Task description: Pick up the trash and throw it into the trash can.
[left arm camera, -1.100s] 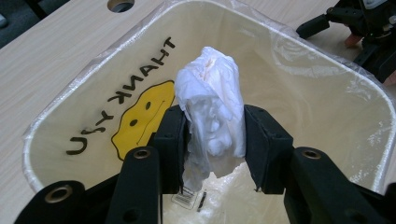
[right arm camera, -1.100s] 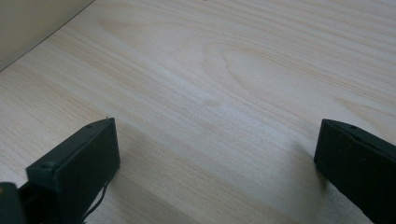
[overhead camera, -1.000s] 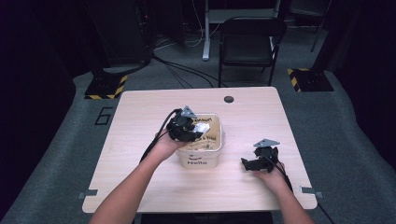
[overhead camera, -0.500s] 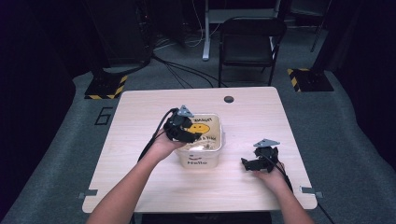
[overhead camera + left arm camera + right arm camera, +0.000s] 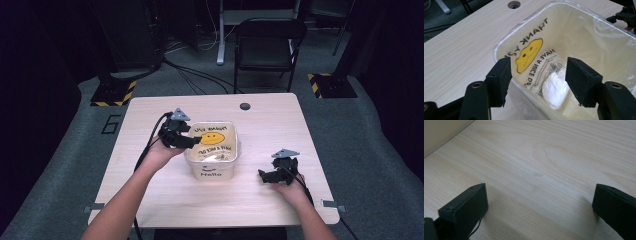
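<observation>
My left gripper (image 5: 192, 141) hangs over the near-left rim of the white bin (image 5: 212, 170), jaws spread, nothing pinched. The bin sits mid-table (image 5: 150, 115), lined with a smiley "THANK YOU" plastic bag (image 5: 531, 53); a crumpled white wad (image 5: 555, 88) lies at the bottom. My right gripper (image 5: 265, 175) rests low on bare wood, well right of the bin, jaws wide apart, empty.

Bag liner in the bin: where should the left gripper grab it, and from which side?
Probably the liner edge folded over the bin rim nearest the left gripper, coming from above. Its open jaws already straddle that rim; the film lies flat against the walls elsewhere, offering little to pinch.
</observation>
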Tool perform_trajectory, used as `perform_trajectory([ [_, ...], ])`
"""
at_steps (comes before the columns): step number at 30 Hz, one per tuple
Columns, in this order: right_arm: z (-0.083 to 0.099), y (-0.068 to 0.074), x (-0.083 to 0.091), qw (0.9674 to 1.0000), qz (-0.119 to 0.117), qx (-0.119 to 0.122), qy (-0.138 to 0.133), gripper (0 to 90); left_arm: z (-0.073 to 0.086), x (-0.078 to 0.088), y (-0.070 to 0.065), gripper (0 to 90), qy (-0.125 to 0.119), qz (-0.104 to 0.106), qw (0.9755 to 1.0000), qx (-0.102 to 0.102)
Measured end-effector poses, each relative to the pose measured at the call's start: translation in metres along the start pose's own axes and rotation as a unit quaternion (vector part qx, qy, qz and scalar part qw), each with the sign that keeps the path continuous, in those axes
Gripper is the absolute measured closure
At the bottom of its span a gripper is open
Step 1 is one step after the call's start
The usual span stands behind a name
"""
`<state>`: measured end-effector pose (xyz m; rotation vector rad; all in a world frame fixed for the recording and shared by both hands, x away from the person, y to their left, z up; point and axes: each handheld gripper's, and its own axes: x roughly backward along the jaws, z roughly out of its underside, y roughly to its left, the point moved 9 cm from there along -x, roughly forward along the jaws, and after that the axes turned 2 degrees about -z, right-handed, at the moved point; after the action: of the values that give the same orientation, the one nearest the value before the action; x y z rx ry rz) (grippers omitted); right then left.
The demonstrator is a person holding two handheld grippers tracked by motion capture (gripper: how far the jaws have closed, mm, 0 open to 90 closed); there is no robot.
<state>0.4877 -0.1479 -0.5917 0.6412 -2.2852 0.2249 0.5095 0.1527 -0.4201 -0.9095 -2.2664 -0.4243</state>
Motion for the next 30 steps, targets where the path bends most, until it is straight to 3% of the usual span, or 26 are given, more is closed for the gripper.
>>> perform_trajectory([
  [11, 0.0, 0.0, 0.0, 1.0, 0.001, 0.001, 0.0, 0.0, 0.018, 0.032, 0.031, 36.2, -0.013, -0.032, 0.9993, 0.014],
  [17, -0.001, -0.001, -0.001, 1.0, 0.002, 0.003, 0.0, 0.0, 0.037, 0.051, 0.049, 36.3, -0.022, -0.052, 0.9981, 0.025],
  [22, -0.001, 0.0, -0.001, 1.0, 0.002, 0.001, 0.0, 0.0, 0.051, 0.055, 0.059, 36.3, -0.022, -0.064, 0.9971, 0.035],
  [30, -0.001, 0.0, -0.001, 1.0, 0.003, 0.001, -0.001, 0.0, 0.071, 0.049, 0.063, 36.2, -0.023, -0.061, 0.9965, 0.053],
])
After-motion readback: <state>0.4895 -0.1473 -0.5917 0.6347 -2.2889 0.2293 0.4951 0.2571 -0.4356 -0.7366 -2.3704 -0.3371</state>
